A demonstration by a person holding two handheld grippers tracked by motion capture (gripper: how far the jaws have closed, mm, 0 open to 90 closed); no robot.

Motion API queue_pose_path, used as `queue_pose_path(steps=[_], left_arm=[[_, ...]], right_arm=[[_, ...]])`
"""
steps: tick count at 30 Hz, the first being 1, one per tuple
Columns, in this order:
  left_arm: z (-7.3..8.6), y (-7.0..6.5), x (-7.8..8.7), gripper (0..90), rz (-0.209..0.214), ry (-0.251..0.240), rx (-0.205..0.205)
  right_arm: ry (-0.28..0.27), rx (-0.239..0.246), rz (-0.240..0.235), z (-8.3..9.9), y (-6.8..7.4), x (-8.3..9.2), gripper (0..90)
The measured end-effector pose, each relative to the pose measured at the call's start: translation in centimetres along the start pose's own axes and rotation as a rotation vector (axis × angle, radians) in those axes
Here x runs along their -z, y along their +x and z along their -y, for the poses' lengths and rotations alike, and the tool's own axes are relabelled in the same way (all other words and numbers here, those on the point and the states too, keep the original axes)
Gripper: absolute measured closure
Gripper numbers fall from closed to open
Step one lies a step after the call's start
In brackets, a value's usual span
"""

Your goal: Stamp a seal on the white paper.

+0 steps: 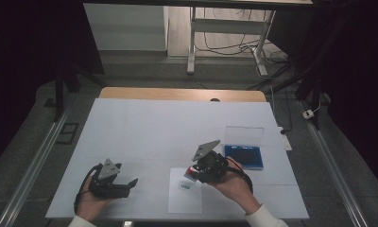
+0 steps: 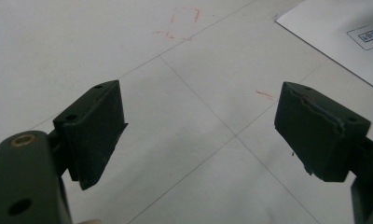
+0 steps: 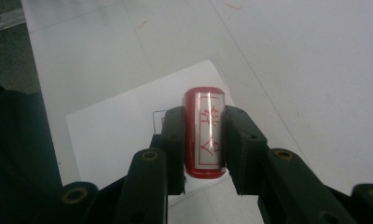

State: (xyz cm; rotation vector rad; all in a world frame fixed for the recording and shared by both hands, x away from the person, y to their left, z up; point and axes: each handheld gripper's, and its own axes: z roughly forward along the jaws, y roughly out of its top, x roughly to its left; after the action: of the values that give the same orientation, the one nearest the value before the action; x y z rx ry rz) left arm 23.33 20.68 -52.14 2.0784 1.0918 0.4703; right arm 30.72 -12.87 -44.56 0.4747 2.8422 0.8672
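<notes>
- Closest thing is the right gripper (image 3: 203, 140) in its own view: both black jaws are pinched on a little red stamp (image 3: 204, 133), one pad on each side, the stamp standing roughly upright between them.
- The stamp has a white label with red characters running down it inside a thin red frame. Looks like Chinese writing, but I can't read it well enough to say what it says.
- From the high view the right gripper (image 1: 196, 171) holds the stamp (image 1: 191, 172) just above a white sheet of paper (image 1: 184, 196) near the front edge of the table (image 1: 130, 123).
- The paper has a small printed box (image 1: 185, 186) with bluish text, too tiny to read; it sits right under the stamp.
- Left gripper (image 1: 125, 185) rests low over the table well to the left, jaws spread wide with nothing between them, just bare tabletop with faint red pen marks (image 2: 182, 23).
- Right of the stamp hand there's a blue ink pad (image 1: 244, 156) with its clear lid (image 1: 244, 135) flipped up behind it.
</notes>
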Motion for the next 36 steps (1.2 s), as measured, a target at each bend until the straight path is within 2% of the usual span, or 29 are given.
queue_pose_path(steps=[14, 21, 33, 36], left_arm=[[0.0, 0.0, 0.0, 16.1, 0.001, -0.002, -0.003], [-0.1, 0.1, -0.1, 16.1, 0.001, 0.0, -0.003], [-0.1, 0.0, -0.2, 16.1, 0.004, 0.002, -0.007], [-0.1, 0.0, -0.2, 16.1, 0.004, 0.002, -0.007]], right_arm=[[-0.049, -0.046, 0.02, 0.7, -1.3, 1.8, 69.6], [-0.104, -0.077, 0.025, 1.3, -2.3, 3.3, 69.6], [-0.162, -0.128, 0.082, 2.7, -3.9, 6.0, 69.6], [-0.162, -0.142, 0.098, 3.0, -4.3, 6.4, 69.6]])
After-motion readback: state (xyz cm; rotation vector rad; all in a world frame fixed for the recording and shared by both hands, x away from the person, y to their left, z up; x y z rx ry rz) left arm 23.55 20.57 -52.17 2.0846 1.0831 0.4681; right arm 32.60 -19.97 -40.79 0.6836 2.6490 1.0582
